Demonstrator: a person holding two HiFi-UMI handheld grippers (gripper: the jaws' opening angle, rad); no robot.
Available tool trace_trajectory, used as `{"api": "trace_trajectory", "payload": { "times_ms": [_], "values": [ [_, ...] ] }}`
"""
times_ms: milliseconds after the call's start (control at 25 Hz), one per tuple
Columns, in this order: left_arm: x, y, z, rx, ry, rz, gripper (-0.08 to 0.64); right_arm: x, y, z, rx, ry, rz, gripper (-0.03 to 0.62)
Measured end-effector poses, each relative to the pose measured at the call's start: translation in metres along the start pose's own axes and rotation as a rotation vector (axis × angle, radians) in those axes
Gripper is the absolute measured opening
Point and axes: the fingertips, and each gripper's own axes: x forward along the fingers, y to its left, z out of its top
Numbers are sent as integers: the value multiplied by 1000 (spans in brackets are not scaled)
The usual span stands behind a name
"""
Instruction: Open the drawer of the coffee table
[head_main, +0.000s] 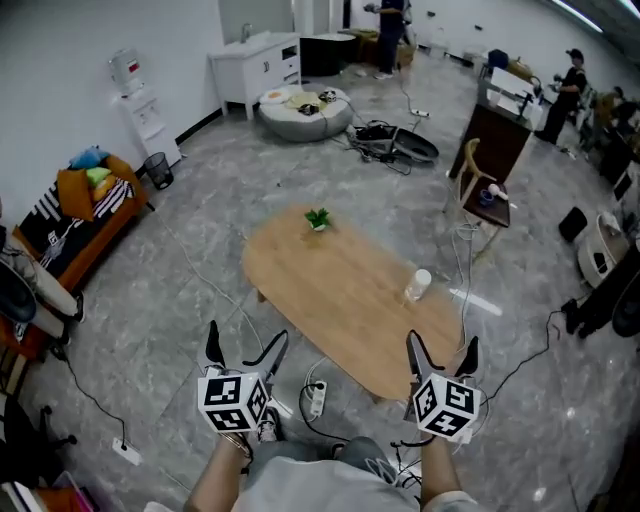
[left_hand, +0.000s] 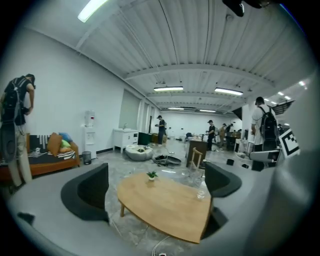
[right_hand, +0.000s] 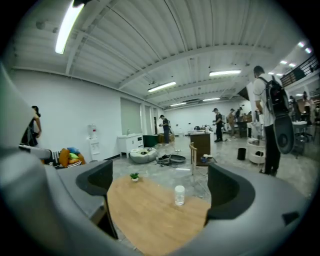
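A low oval wooden coffee table (head_main: 340, 290) stands on the grey floor in front of me; no drawer shows from any view. The table (left_hand: 165, 205) fills the space between the left jaws, and the table (right_hand: 150, 212) lies between the right jaws too. My left gripper (head_main: 243, 352) hovers open off the table's near left side. My right gripper (head_main: 440, 355) is open above the table's near right end. Neither holds anything.
On the table stand a small potted plant (head_main: 318, 219) and a clear cup (head_main: 417, 285). A power strip (head_main: 316, 399) and cables lie on the floor by my feet. A chair (head_main: 480, 190) stands beyond the table, a sofa (head_main: 85, 215) at left. People stand far off.
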Motion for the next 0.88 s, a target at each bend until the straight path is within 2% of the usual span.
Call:
{"api": "trace_trajectory", "payload": {
  "times_ms": [120, 320, 560, 720, 880],
  "values": [
    [49, -4, 5, 36, 16, -149, 577, -8, -8, -6, 46, -19, -148, 588],
    [103, -10, 20, 93, 41, -354, 577, -28, 6, -5, 102, -42, -332, 588],
    [133, -41, 16, 155, 77, -567, 577, -62, 14, -28, 172, -41, -499, 588],
    [136, -60, -10, 190, 121, -663, 577, -81, 19, -60, 211, -13, -559, 588],
    [130, -78, -35, 199, 170, -696, 577, -99, 9, -76, 223, 10, -587, 588]
  ]
}}
